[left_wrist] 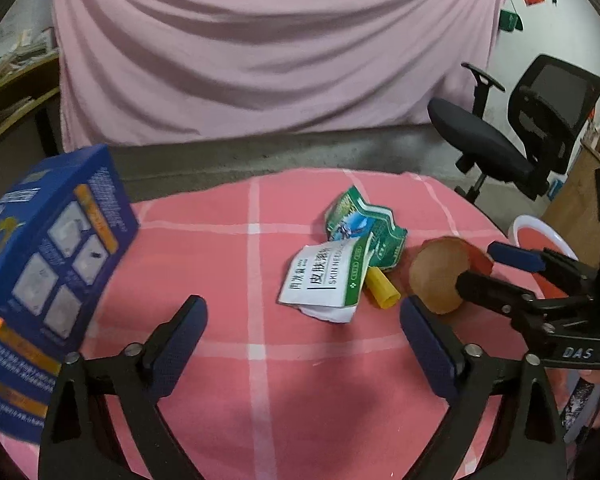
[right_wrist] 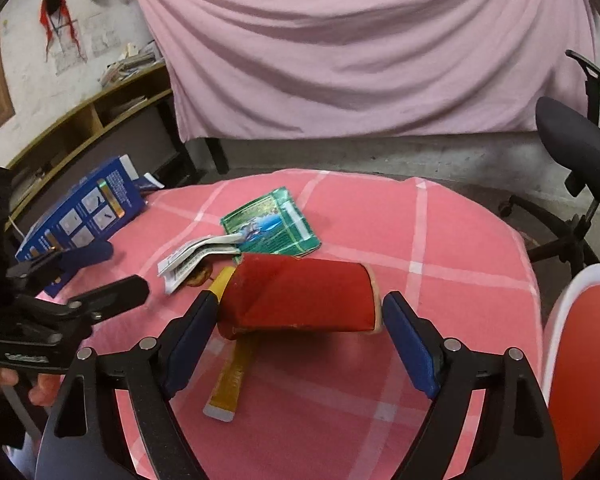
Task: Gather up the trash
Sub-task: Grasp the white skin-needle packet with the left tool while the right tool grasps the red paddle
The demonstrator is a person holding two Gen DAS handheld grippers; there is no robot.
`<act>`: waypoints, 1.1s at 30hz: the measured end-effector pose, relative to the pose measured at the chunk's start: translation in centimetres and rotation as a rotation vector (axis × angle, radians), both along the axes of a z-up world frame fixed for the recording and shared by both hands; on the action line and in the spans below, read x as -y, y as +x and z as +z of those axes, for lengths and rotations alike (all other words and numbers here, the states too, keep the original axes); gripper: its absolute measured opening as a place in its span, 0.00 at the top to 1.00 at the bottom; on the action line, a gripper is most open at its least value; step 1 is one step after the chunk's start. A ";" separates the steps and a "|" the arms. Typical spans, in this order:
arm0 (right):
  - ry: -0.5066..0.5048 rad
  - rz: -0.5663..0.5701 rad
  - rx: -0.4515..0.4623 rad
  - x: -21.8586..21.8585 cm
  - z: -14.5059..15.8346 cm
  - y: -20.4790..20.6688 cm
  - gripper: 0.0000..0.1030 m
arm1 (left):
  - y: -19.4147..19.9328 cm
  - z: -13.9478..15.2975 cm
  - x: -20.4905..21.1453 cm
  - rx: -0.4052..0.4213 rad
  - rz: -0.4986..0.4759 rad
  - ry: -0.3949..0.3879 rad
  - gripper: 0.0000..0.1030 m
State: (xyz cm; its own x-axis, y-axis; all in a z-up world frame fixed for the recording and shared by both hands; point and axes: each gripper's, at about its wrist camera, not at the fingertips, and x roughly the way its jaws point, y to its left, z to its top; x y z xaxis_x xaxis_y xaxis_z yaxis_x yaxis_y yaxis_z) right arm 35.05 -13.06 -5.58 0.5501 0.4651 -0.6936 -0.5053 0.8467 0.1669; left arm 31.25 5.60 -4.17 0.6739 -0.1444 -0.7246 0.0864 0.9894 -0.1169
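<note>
On the round table w/ the pink checked cloth (right_wrist: 440, 240), the right gripper (right_wrist: 300, 316) has its jaws spread wide, w/ a flattened red paper cup (right_wrist: 300, 296) lying between the blue pads; can't tell if either pad actually touches it. Cup's long axis runs roughly left-right across the gap, and in the left wrist view its brown open mouth (left_wrist: 440, 276) faces toward the left gripper (left_wrist: 304, 320), w/ the right gripper reaching in from the right side. Left gripper's jaws are spread wide too, pinching nothing, hovering above bare cloth. Just ahead of it sits a crumpled white skin-lotion packet (left_wrist: 324, 280), w/ a crushed green carton (left_wrist: 364, 224) touching it on the far side & a yellow tube (left_wrist: 382, 290) poking out from under it. From the right wrist view that tube (right_wrist: 230, 360) is long, running under the cup, flat crimped end nearest the camera, pointing away toward the packets. Blue box (left_wrist: 48, 272) at the table's left edge, blurred in the left view. White-rimmed red bin (right_wrist: 580, 360) just beside the table on the right; black office chair (left_wrist: 516, 132) stands further back.
</note>
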 end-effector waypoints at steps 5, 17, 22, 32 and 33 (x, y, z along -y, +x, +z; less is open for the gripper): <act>-0.022 -0.008 0.016 0.5 0.0 0.1 0.19 | 2.0 -0.3 0.0 -0.049 -0.026 -0.028 0.23; 0.021 -0.013 -0.025 1.6 -0.4 0.7 0.19 | 4.3 0.1 -1.2 -0.130 -0.053 -0.133 0.45; 0.009 -0.004 -0.015 1.4 -0.4 0.4 0.19 | 4.0 0.4 -1.6 -0.133 -0.039 -0.154 0.56; 0.027 0.037 0.019 1.8 0.2 -1.2 0.20 | -1.7 2.4 -1.0 0.019 0.080 -0.085 0.58; 0.038 0.039 0.034 2.0 0.4 -1.5 0.20 | -2.4 2.5 -0.8 0.038 0.088 -0.079 0.58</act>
